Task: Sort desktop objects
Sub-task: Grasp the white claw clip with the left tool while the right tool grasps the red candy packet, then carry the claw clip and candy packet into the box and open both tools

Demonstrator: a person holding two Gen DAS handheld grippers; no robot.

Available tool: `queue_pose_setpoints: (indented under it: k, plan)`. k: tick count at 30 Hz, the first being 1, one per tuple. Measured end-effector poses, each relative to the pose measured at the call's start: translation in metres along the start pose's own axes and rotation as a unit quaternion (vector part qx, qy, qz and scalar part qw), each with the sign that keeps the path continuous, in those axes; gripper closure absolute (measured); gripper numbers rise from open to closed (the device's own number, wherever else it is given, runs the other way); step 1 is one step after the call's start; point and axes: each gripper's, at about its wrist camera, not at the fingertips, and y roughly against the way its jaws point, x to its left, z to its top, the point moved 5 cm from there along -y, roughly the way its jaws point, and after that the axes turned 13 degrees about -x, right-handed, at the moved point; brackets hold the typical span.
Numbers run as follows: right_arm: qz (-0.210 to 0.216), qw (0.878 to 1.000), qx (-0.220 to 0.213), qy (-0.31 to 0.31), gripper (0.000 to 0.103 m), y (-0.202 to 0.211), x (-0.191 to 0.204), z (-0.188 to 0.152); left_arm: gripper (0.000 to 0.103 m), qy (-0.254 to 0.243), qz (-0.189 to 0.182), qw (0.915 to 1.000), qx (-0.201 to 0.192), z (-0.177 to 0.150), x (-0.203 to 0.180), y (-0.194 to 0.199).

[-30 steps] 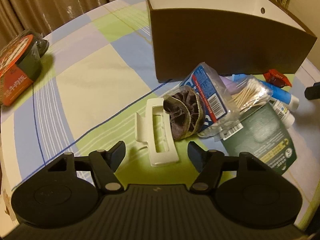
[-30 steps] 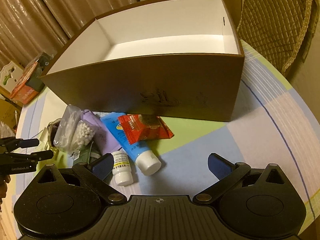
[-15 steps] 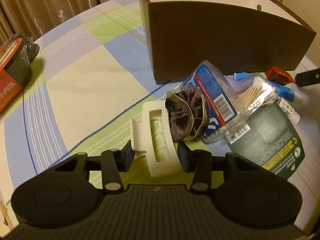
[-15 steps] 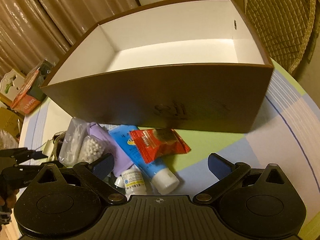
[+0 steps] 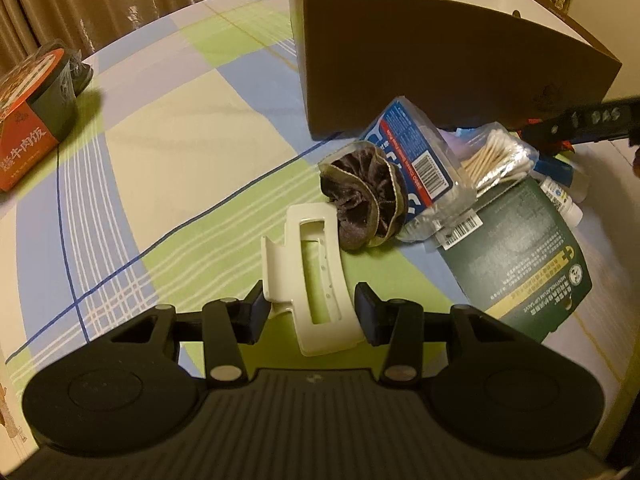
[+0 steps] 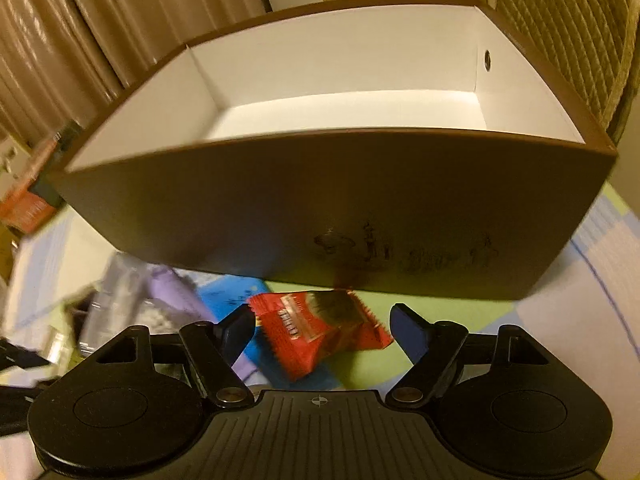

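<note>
In the left wrist view a white hair claw clip (image 5: 320, 264) lies on the checked tablecloth, and my left gripper (image 5: 310, 310) is shut on its near end, one finger pressing each side. A dark scrunchie (image 5: 362, 204) touches the clip's far end. In the right wrist view a red snack packet (image 6: 316, 332) lies in front of the brown box (image 6: 280, 200). My right gripper (image 6: 322, 326) is open and low, a finger close to each end of the packet. The box is white inside and looks empty.
Beside the scrunchie are piled a blue tissue pack (image 5: 408, 148), a bag of cotton swabs (image 5: 496, 156) and a green sachet (image 5: 516, 268). A blue tube (image 6: 228, 300) lies under the red packet. An orange food box (image 5: 28, 120) stands far left. A quilted chair (image 6: 560, 32) stands behind the box.
My left gripper moved forward over the clip and shut on it. My right gripper dropped toward the red packet and its fingers narrowed around it.
</note>
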Motion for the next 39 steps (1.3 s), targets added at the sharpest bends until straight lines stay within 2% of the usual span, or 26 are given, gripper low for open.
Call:
queue_pose_setpoints:
  k: [2,4,8,19,27,33,39]
  plan:
    - [-0.005,1.0,0.003,0.002,0.041,-0.005,-0.002,-0.003,0.062,0.0,0.003,1.0,-0.002,0.001,-0.001,-0.002]
    - [0.014,1.0,0.003,-0.02,0.062,-0.005,-0.006,-0.002,0.063,-0.003,0.006,1.0,-0.004,0.001,-0.001,-0.003]
    - [0.015,1.0,0.007,-0.023,0.068,-0.001,-0.009,-0.001,0.064,-0.01,0.008,0.9999,-0.003,0.0,-0.004,-0.002]
    - [0.06,0.998,-0.016,-0.015,0.071,0.048,-0.014,0.003,0.068,0.005,0.041,0.9989,-0.02,0.003,-0.01,0.035]
    - [0.092,0.995,-0.027,-0.006,0.071,0.088,-0.018,0.001,0.068,0.017,0.063,0.9973,-0.033,-0.004,-0.033,0.073]
    - [0.113,0.993,-0.034,0.001,0.071,0.122,-0.027,-0.006,0.068,0.028,0.067,0.9954,-0.063,-0.004,-0.055,0.112]
    - [0.137,0.99,-0.019,0.025,0.071,0.141,-0.03,-0.002,0.068,0.018,0.068,0.9934,-0.091,0.008,-0.075,0.144]
